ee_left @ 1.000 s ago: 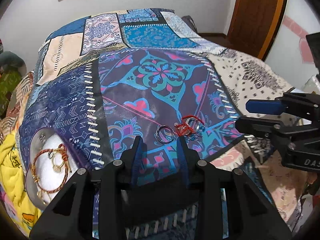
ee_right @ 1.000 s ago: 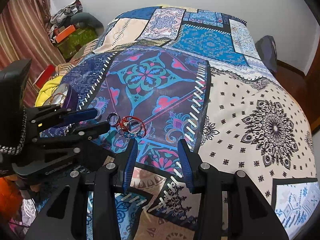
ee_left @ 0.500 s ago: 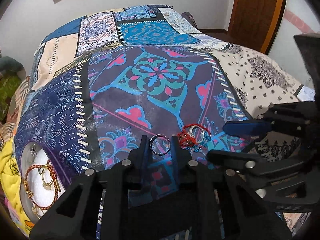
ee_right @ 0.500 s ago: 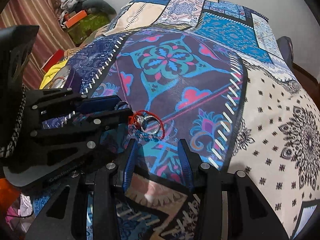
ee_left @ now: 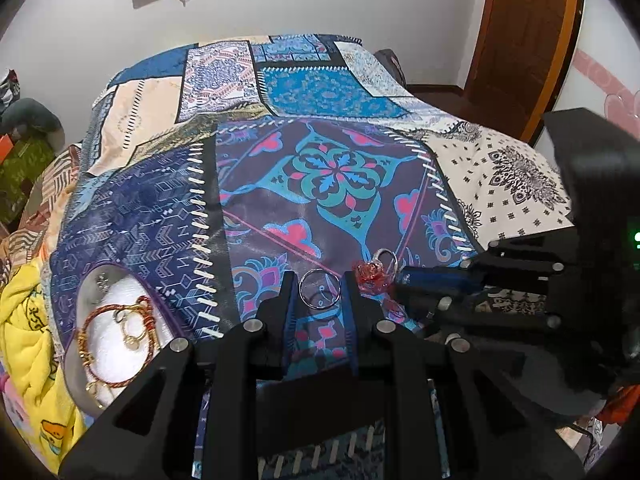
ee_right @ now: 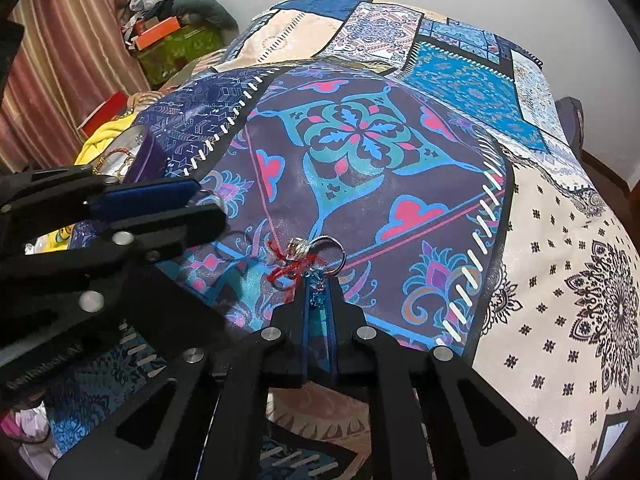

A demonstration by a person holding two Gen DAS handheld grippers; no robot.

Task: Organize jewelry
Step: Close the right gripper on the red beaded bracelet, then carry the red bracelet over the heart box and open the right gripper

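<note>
A silver bangle (ee_left: 319, 289) lies on the patterned bedspread between the fingertips of my left gripper (ee_left: 319, 286), which is open around it. Just right of it lies a tangle of red thread bracelet (ee_left: 370, 273) with silver rings (ee_left: 386, 258). My right gripper (ee_right: 318, 282) is nearly closed on the blue bead strand (ee_right: 316, 294) of that tangle, with the red thread (ee_right: 286, 264) and a silver ring (ee_right: 332, 254) just past its tips. A round white-padded jewelry tray (ee_left: 116, 336) at the left holds a red-and-gold bracelet (ee_left: 120, 316).
The patchwork bedspread (ee_left: 332, 168) covers the whole bed. Yellow cloth (ee_left: 24, 340) lies left of the tray. A wooden door (ee_left: 520, 40) stands at the far right. Boxes and clutter (ee_right: 168, 36) sit by a curtain left of the bed.
Both grippers moved forward and down to the jewelry. The left now straddles the silver bangle. The right closed its fingers on the bead strand of the tangle.
</note>
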